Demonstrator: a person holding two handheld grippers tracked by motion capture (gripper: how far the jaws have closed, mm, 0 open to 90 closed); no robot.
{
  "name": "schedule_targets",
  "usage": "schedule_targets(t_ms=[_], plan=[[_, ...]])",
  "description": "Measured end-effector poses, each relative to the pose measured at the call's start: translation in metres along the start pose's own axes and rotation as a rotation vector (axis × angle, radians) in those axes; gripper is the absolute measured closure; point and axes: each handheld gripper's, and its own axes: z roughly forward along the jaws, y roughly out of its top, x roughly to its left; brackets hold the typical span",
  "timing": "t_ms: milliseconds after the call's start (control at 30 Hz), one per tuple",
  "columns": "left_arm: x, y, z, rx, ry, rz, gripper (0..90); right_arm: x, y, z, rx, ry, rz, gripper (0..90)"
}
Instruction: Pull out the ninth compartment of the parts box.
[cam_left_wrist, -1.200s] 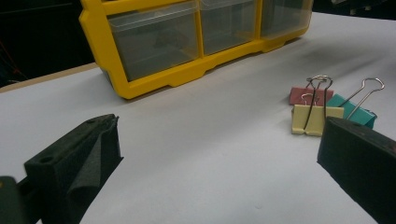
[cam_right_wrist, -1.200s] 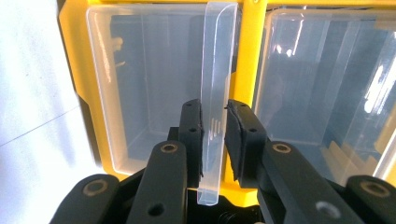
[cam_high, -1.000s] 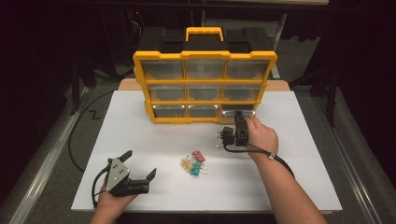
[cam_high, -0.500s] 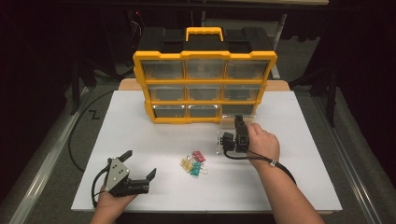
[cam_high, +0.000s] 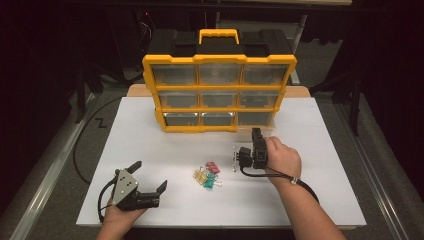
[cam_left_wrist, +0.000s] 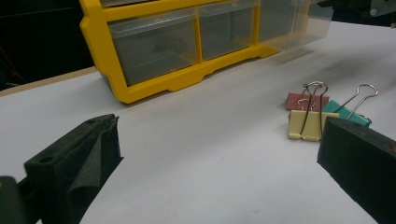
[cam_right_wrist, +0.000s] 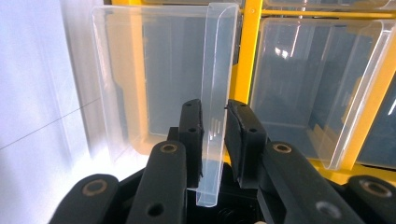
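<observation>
Jaws of the right gripper (cam_right_wrist: 213, 135) are clamped on the clear front lip of a drawer (cam_right_wrist: 154, 79), seen close in the right gripper view; the high view shows that gripper (cam_high: 255, 145) just before the yellow organizer (cam_high: 220, 92), at its bottom right. Ahead and right of the left gripper (cam_left_wrist: 219, 154), whose jaws stand wide apart, lie binder clips (cam_left_wrist: 322, 114), red, yellow and teal. No writing is legible.

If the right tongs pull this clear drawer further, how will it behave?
The clear drawer looks thin, empty plastic, so probably light and easy to slide. Its smooth front lip could slip between the right tongs. The wall looks thin, so a hard squeeze might flex it.
</observation>
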Motion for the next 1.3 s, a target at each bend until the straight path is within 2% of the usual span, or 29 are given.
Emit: schedule_targets(t_ms=[633,1133,1300], plan=[[0.000,0.000,0.001,0.002,-0.006,-0.004,0.3,0.005,-0.002,-0.020,-0.009,-0.007,-0.019,78.1],[0.000,-0.001,0.001,0.007,-0.005,-0.008,0.3,0.008,-0.001,-0.020,-0.007,-0.014,-0.017,77.3],[0.001,-0.002,0.000,0.006,-0.004,-0.012,0.3,0.009,-0.002,-0.021,-0.008,0.002,-0.011,67.1]])
